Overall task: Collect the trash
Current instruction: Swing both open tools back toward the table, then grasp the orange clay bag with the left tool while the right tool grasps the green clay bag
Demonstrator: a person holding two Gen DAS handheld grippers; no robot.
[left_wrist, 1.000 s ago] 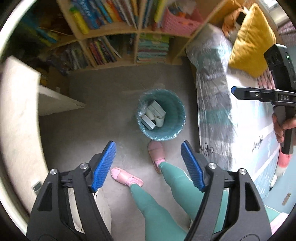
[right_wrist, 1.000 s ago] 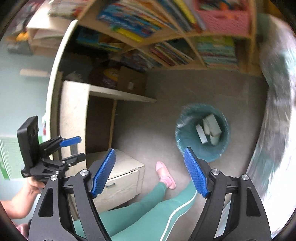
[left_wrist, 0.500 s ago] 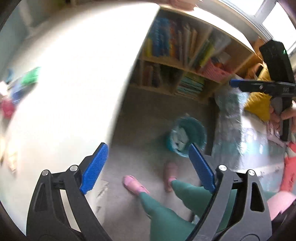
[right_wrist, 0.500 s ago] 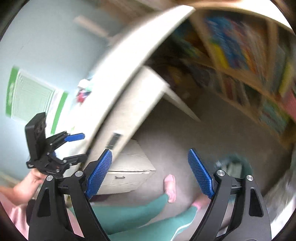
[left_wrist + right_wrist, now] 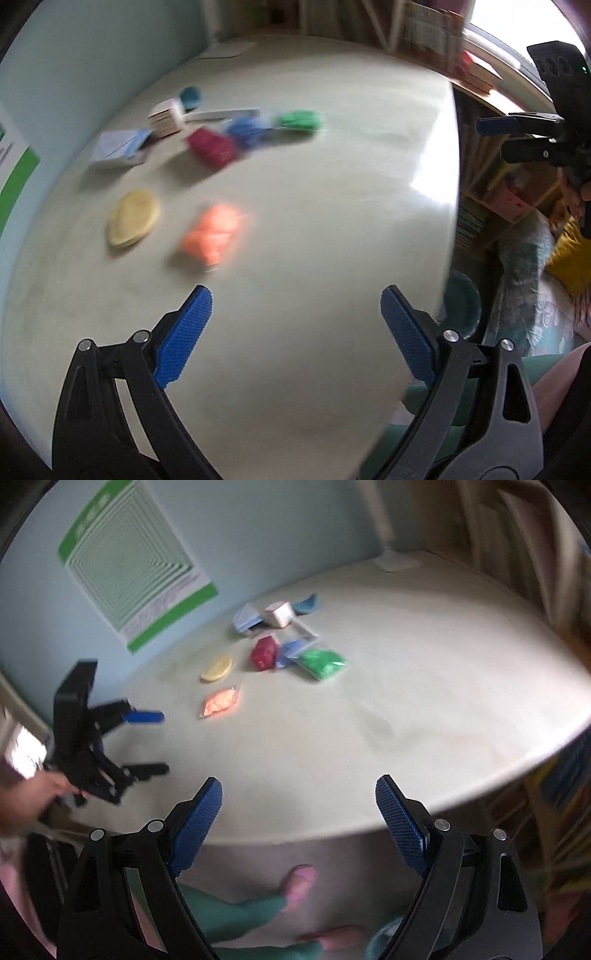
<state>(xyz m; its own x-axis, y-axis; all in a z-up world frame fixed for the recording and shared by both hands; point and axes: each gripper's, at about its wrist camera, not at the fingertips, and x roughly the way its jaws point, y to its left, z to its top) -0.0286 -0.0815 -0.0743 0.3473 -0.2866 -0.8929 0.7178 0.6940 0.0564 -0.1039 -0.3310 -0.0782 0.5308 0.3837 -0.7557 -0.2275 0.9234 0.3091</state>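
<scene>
Small bits of trash lie blurred on a pale round table (image 5: 332, 240): an orange packet (image 5: 214, 236) (image 5: 220, 701), a yellow disc (image 5: 133, 218) (image 5: 218, 669), a red packet (image 5: 212, 146) (image 5: 263, 653), a blue packet (image 5: 245, 129) and a green packet (image 5: 300, 120) (image 5: 323, 663). My left gripper (image 5: 295, 295) hangs above the table short of the orange packet; its jaws are opening with nothing between them. My right gripper (image 5: 299, 782) hovers over the table's near edge, open and empty. The teal bin (image 5: 461, 306) stands on the floor past the table's right edge.
A white box (image 5: 279, 613), a blue-and-white booklet (image 5: 246, 619) and a teal scrap (image 5: 306, 604) lie behind the packets near the pale blue wall. A green poster (image 5: 129, 565) hangs there. Bookshelves and a bed with a yellow cushion (image 5: 569, 254) are at the right. The person's legs stand below.
Both grippers have swung up and away from the bin on the floor to above the table. The trash on the table has come into view. Both pairs of jaws stand a little wider.
</scene>
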